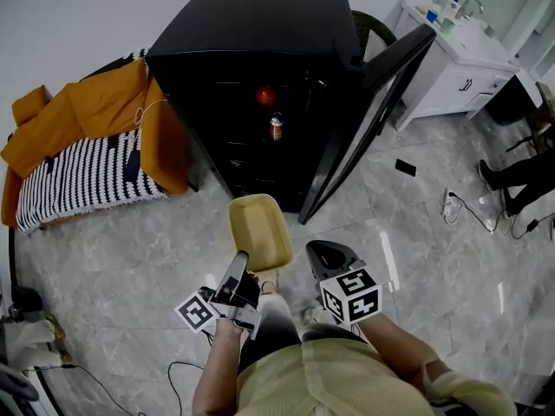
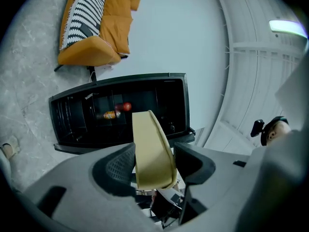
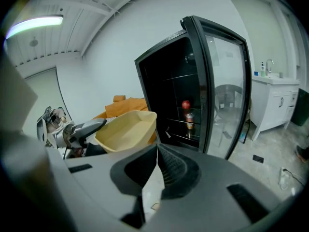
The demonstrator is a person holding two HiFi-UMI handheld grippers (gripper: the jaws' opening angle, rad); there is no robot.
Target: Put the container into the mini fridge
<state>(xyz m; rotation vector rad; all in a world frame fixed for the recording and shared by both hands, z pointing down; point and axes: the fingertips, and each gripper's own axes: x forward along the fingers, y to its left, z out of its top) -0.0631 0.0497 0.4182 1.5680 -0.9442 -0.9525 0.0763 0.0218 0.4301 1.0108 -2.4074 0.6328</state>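
Note:
A shallow yellow container (image 1: 259, 229) hangs over the floor in front of the open black mini fridge (image 1: 260, 33). My left gripper (image 1: 244, 265) is shut on its near rim, and in the left gripper view the container (image 2: 152, 149) stands edge-on between the jaws of that gripper (image 2: 154, 164). To its right, my right gripper (image 1: 324, 255) is empty, and its own view shows the jaws of the gripper (image 3: 157, 151) meeting at the tips. The fridge door (image 1: 375, 111) is swung wide to the right. On the shelves inside sit a red apple (image 1: 265, 96) and a can (image 1: 277, 126).
A seat with an orange blanket and a striped cushion (image 1: 87, 154) stands left of the fridge. A white sink cabinet (image 1: 460, 68) is at the back right. A phone (image 1: 405, 167), a power strip with cables (image 1: 451, 204) and a person's legs (image 1: 520, 176) are on the floor at right.

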